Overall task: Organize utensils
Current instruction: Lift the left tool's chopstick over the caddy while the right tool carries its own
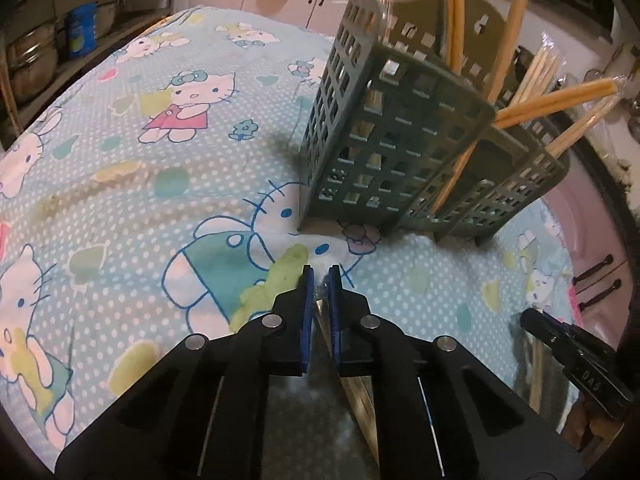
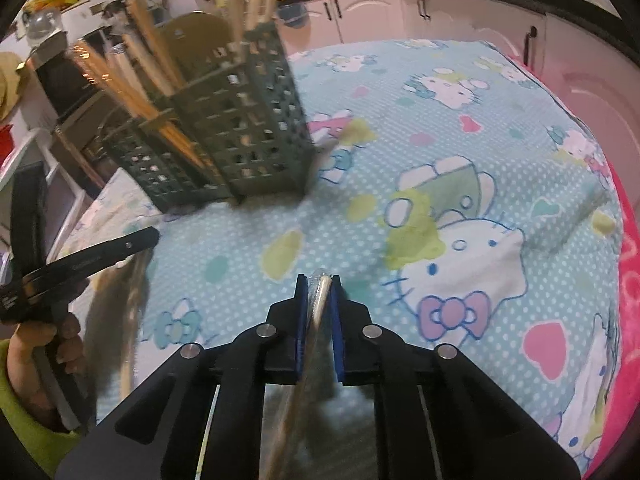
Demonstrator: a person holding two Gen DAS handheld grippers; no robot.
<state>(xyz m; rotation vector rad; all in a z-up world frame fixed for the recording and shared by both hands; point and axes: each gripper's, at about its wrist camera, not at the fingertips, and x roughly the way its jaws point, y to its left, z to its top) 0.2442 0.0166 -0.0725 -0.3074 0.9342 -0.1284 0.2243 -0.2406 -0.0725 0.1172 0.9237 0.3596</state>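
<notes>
A dark green lattice utensil holder [image 1: 396,152] stands on the table, with wooden chopsticks [image 1: 556,100] sticking out of its compartments. It also shows in the right wrist view [image 2: 224,136]. My left gripper [image 1: 321,276] is shut on a wrapped pair of chopsticks [image 1: 356,392] that runs back under the fingers, just in front of the holder. My right gripper [image 2: 319,284] is shut on another wrapped pair of chopsticks [image 2: 304,368], above the cloth to the right of the holder. The left gripper [image 2: 132,240] shows at the left of the right wrist view.
A light blue cartoon-cat tablecloth [image 1: 160,184] covers the table. White cabinets [image 2: 400,12] run along the back. Shelves with metal pots [image 1: 36,56] stand at far left. The right gripper's body [image 1: 576,356] is at lower right of the left view.
</notes>
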